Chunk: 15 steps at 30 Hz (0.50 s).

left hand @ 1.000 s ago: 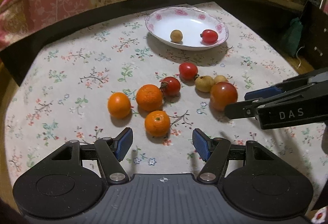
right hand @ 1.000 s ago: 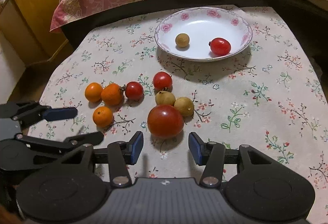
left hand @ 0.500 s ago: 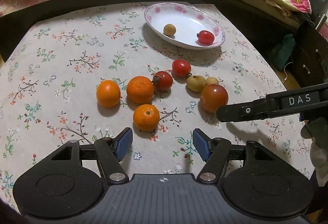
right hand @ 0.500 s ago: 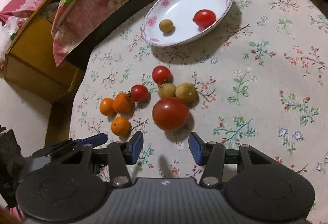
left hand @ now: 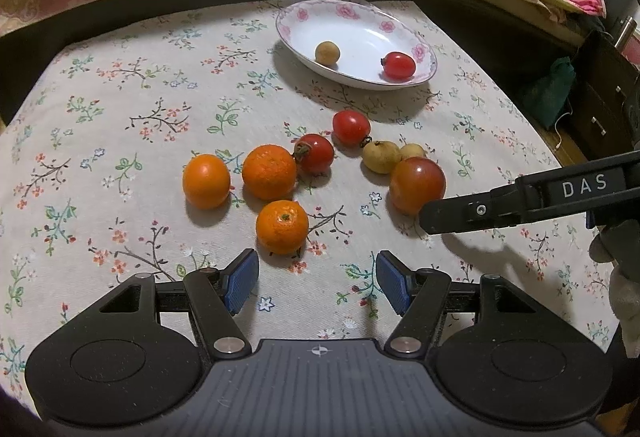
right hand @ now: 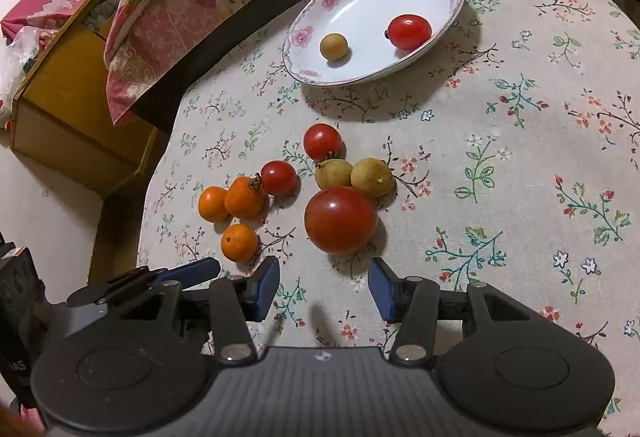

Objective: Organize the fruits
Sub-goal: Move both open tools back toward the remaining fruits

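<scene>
Your left gripper (left hand: pixel 317 285): fingers apart with nothing between them, hovering over the desk (left hand: pixel 120 125) just short of the nearest orange (left hand: pixel 282 226).
Your right gripper (right hand: pixel 324 287): fingers parted and empty, the big tomato (right hand: pixel 341 219) just ahead of the gap, not touched.
Oranges: three in a loose cluster; two more (left hand: pixel 206 181) (left hand: pixel 269 177) lie just beyond the nearest one.
Small tomatoes: two (left hand: pixel 315 153) (left hand: pixel 351 127) on the cloth between the oranges and the plate (left hand: pixel 296 19).
Yellowish fruits: two (right hand: pixel 333 175) (right hand: pixel 373 177) side by side, touching the big tomato's far side.
Plate: you have one small tomato (left hand: pixel 398 65) and one yellowish fruit (left hand: pixel 327 51) in it, well apart.
</scene>
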### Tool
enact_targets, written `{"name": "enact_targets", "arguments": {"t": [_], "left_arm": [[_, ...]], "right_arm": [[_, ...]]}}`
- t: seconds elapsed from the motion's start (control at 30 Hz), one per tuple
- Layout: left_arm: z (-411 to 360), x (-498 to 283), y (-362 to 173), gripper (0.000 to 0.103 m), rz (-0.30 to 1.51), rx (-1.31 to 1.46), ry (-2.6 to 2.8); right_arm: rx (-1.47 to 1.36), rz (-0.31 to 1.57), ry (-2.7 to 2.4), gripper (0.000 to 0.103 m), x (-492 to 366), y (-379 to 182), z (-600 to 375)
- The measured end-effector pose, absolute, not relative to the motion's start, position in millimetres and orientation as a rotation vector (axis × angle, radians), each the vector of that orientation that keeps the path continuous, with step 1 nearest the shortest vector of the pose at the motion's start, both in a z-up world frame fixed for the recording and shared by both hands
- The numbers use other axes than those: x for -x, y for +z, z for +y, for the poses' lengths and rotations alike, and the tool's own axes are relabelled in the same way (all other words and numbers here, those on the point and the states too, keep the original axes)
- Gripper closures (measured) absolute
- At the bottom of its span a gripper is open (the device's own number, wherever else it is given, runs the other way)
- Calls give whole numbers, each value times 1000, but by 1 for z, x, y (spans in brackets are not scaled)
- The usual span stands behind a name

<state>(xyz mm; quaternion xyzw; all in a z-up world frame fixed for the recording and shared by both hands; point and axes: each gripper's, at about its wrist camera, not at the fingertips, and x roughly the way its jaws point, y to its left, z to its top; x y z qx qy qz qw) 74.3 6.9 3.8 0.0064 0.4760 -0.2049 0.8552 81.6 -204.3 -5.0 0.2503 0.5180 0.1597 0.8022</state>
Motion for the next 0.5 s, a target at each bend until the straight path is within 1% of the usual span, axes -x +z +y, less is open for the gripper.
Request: {"name": "enact_targets", "arguments": {"t": [0.5], "left_arm": [[4,-74,3,31,994,-47,-430]], "right_arm": [[-470,1107,337,55,-80,-3,-198]]}}
